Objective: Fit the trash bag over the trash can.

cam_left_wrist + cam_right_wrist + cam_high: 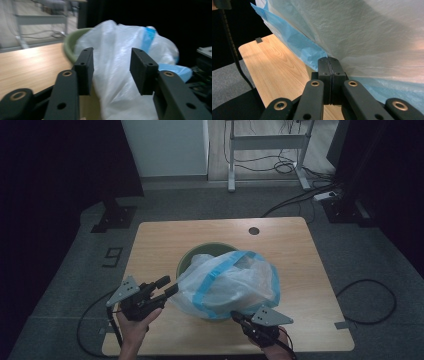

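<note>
a clear plastic bag (227, 285) with a blue band (220, 270) along its rim lies heaped over a green bin (200, 251) that stands near the middle of the wooden worktop (160, 240). the work in hand appears to be fitting this bag into the bin as a liner.

right gripper (239, 319): jaws pressed together on the lower edge of the bag, at the near side of the bin; in the right gripper view (329, 65) the film and its blue hem run into the seam between the two pads.

left gripper (167, 286): jaws apart, at the bin's left side. in the left gripper view (111, 68) the white film lies between and beyond the two pads (85, 65), with neither pad pressing on it; this side of the bag is judged to be free.

state of progress, as a judgement: the bag is on top of the bin but not yet seated. most of the film sits bunched above the rim, and the far-left arc of the green rim is bare. left to do: take a fresh hold at the left, spread the mouth, draw the blue hem down around the whole rim, and push the body of the bag down inside.
</note>
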Demonstrator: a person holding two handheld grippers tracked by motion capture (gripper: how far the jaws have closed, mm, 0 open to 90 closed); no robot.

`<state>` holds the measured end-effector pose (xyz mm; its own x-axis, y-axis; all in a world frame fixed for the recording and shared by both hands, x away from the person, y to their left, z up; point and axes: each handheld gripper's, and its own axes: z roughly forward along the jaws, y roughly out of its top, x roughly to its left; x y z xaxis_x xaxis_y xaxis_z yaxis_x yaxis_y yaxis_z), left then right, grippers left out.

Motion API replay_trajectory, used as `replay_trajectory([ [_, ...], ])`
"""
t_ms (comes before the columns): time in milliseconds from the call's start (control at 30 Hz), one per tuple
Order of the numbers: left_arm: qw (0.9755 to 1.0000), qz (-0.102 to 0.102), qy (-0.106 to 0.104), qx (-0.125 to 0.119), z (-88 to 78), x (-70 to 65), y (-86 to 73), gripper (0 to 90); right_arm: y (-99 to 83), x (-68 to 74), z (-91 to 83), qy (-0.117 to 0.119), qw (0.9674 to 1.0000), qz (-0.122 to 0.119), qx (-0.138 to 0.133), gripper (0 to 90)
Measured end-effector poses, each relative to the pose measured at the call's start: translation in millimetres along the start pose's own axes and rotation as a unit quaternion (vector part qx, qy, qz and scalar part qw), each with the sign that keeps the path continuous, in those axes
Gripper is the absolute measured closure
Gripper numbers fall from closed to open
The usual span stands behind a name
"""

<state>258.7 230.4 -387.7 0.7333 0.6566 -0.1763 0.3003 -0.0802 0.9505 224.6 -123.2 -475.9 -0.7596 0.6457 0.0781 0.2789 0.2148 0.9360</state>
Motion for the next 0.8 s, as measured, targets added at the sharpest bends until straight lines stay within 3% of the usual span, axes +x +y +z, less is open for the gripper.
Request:
replay_trajectory([
  [233, 0.9986, 0.028, -0.016, 0.041, 21.0, -9.6, 14.2, 45.9, 3.5, -0.3, -1.7, 0.001, 1.0, 0.0, 0.0, 88.5],
  [300, 0.9975, 0.043, -0.009, 0.055, 31.9, -13.4, 20.2, 45.0, 3.6, 0.0, -1.7, 0.002, 1.0, -0.002, 0.0, 88.5],
  [400, 0.9959, 0.051, -0.016, 0.073, 42.1, -14.8, 26.2, 44.0, 2.7, 0.6, -1.3, 0.004, 1.0, -0.001, 0.001, 88.5],
  [500, 0.9942, 0.061, -0.019, 0.087, 48.5, -15.7, 28.7, 57.2, 1.5, 0.9, -0.6, 0.004, 1.0, -0.001, 0.003, 88.5],
  [533, 0.9923, 0.071, -0.019, 0.099, 53.7, -16.6, 30.4, 65.7, 0.6, 0.8, 0.0, 0.005, 1.0, -0.001, 0.005, 88.5],
  [633, 0.9922, 0.07, -0.023, 0.1, 57.1, -16.6, 32.0, 84.3, -0.3, 0.4, 0.5, 0.005, 1.0, -0.001, 0.005, 88.5],
  [667, 0.9929, 0.068, -0.02, 0.096, 57.3, -16.6, 32.5, 88.9, -0.5, 0.2, 0.4, 0.005, 1.0, -0.001, 0.005, 88.5],
  [800, 0.9971, 0.054, 0.0, 0.053, 53.1, -10.6, 38.0, 90.0, -1.1, 0.0, -0.4, 0.003, 1.0, -0.001, 0.006, 88.5],
])
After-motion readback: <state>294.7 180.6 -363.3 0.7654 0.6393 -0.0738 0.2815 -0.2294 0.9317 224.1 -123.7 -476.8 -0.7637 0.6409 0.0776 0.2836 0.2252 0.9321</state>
